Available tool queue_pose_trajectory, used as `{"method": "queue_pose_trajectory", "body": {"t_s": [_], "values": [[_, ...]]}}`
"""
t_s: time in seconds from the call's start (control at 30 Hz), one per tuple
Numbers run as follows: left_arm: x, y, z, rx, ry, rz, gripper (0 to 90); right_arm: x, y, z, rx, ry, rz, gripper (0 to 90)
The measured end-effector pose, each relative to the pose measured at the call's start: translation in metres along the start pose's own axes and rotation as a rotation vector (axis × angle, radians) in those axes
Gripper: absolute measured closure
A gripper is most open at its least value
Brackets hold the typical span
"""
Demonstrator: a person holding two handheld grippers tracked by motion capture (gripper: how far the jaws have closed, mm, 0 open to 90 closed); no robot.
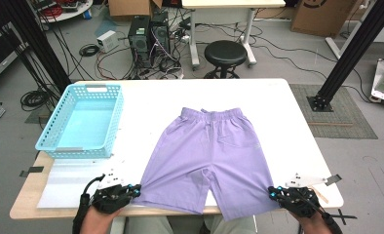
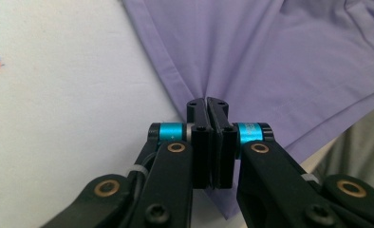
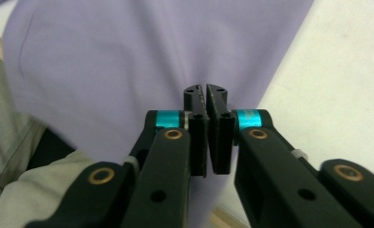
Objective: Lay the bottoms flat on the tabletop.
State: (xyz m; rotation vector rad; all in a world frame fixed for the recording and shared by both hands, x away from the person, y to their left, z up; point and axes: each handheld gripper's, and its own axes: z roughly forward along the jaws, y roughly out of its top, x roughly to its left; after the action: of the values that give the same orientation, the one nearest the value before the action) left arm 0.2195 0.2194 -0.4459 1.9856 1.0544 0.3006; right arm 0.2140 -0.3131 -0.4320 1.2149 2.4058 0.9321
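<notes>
A pair of lilac shorts (image 1: 210,155) lies spread flat on a white desk (image 1: 278,105), waistband toward the far edge and both leg hems at the near edge, the right leg hanging slightly over it. A person's left hand-held gripper (image 1: 135,190) is at the outer corner of the left leg hem, and the left gripper view shows its black jaws pressed together on a pinch of the purple cloth. The right hand-held gripper (image 1: 273,193) is at the outer corner of the right leg hem; in the right gripper view its jaws are likewise closed on the fabric edge. An empty light blue basket (image 1: 81,123) stands near the far left corner of the desk. The step in hand appears to be gripping both hem corners to begin a fold. The next move probably calls for lifting both corners together and carrying them toward the waistband, keeping the cloth evenly taut
</notes>
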Motion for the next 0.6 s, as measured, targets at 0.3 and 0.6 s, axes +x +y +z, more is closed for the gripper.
{"method": "queue_pose_trajectory", "body": {"t_s": [0.3,0.6], "values": [[0.012,0.040,0.040,-0.084,0.077,-0.027,61.5,-0.037,0.046,0.038,-0.123,-0.144,0.121,70.9],[0.014,0.049,0.064,0.001,0.179,0.062,88.8,-0.028,0.062,0.070,-0.057,-0.080,0.017,78.4]]}}
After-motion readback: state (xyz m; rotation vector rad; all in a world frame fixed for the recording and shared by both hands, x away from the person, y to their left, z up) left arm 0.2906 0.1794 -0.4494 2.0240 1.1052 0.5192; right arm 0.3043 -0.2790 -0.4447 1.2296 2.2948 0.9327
